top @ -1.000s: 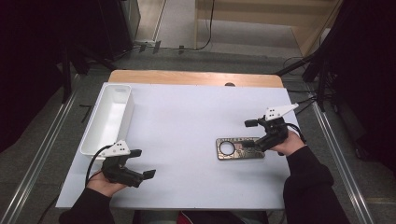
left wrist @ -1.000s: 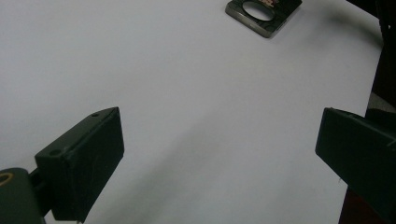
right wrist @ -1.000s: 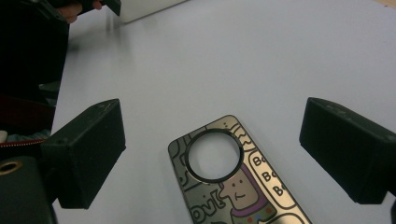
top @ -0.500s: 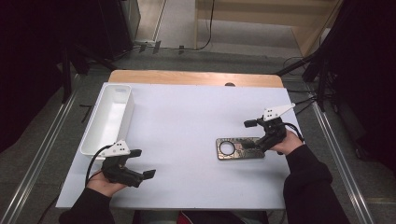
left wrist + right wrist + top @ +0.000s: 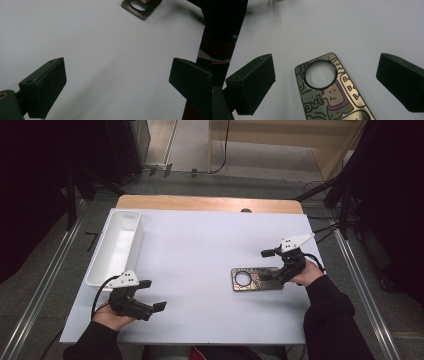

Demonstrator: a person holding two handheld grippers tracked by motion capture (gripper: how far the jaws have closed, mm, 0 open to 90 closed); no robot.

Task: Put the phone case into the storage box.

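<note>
both tongs are spread wide, nothing gripped. right gripper [image 5: 270, 265] has just been opening, straddling the one flat metallic cartoon-printed plate with a round hole [image 5: 256, 278]; left gripper [image 5: 152, 295] idles well left of it. looks like pre-grasp: next, clamp its edges. one long white plastic bin [image 5: 116, 247] sits far left.

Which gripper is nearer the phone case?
Right. The right gripper is at the phone case, its open jaws either side of it without pressing. The left gripper is open, far off across the white table, near the bin.
</note>
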